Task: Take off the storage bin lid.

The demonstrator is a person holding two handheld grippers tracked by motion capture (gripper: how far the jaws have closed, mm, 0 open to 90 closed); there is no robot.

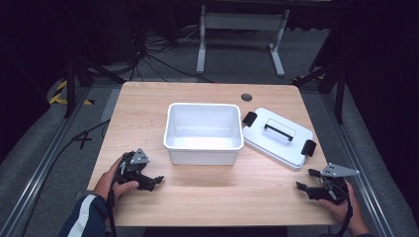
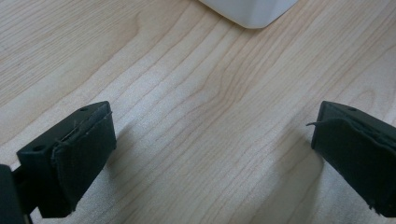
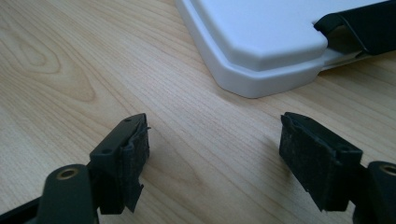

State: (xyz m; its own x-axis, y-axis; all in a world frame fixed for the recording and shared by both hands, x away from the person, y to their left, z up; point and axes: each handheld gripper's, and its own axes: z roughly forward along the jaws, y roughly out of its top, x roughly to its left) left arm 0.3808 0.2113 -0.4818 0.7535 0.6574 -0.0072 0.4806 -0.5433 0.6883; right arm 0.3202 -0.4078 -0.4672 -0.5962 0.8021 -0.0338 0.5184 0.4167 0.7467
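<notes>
High view: white tub point(image 1: 203, 133) at centre of wooden table point(image 1: 207, 197), open top up; white lid point(image 1: 277, 137) with black handle and two black clips flat on the wood just right of tub, near its right rim; left gripper point(image 1: 157, 180) low at front left, held in a hand point(image 1: 114, 182), jaws spread, apart from tub; right gripper point(image 1: 307, 179) at front right, jaws spread, short of lid's near edge.

Left gripper view: jaws wide apart over bare wood; tub corner point(image 2: 250, 11) at top edge, nothing between pads.

Right gripper view: jaws parted, nothing held; lid corner point(image 3: 261, 51) ahead, black clip point(image 3: 357, 25) at upper right.
</notes>
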